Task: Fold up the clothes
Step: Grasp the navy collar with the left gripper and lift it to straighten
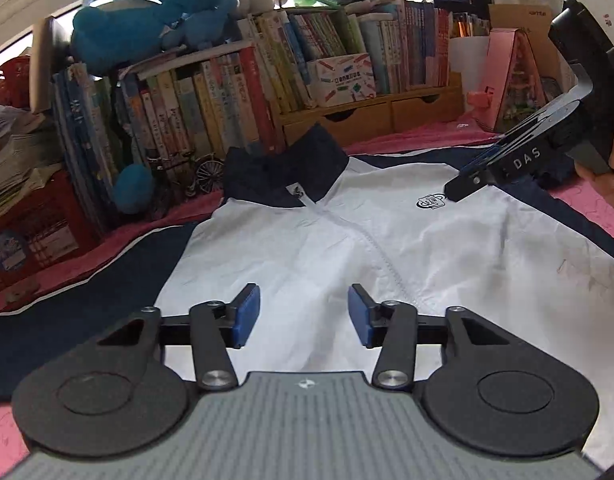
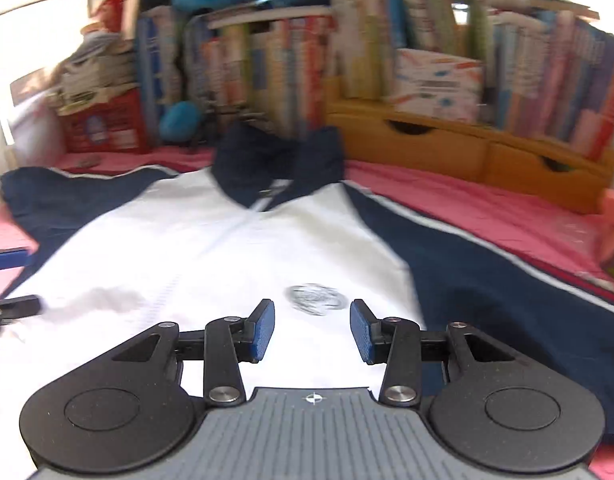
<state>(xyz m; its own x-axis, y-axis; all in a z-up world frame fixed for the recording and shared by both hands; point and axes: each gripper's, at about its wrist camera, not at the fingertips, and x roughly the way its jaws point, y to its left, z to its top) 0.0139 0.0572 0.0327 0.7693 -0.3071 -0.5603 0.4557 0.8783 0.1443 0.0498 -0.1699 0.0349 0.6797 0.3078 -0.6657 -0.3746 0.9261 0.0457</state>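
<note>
Plainly spread and front-up, the white zip-front jacket with navy collar and navy sleeves [image 1: 387, 240] lies flat on the pink bedcover [image 1: 587, 208], its collar toward the row of upright colourful books [image 1: 227, 92] and wooden drawer shelf [image 1: 387, 112]. No fold shows yet, so I judge this the opening step: both tools are arriving over the garment to choose a hold.

Ahead of the left gripper [image 1: 303, 316], whose blue pads stand apart with only white chest cloth below and beyond them, runs the zip seam, slanting off to the right of the jaws. Nothing is pinched there.

The right gripper [image 2: 312, 330], blurred in its own view, also has its pads spread and empty; the round chest badge [image 2: 315, 299] sits just beyond the gap, and the navy sleeve lies to the right of its jaws.

Next, each tool probably needs to reach a sleeve or shoulder edge, close on one layer, and carry it inward across the white front.
</note>
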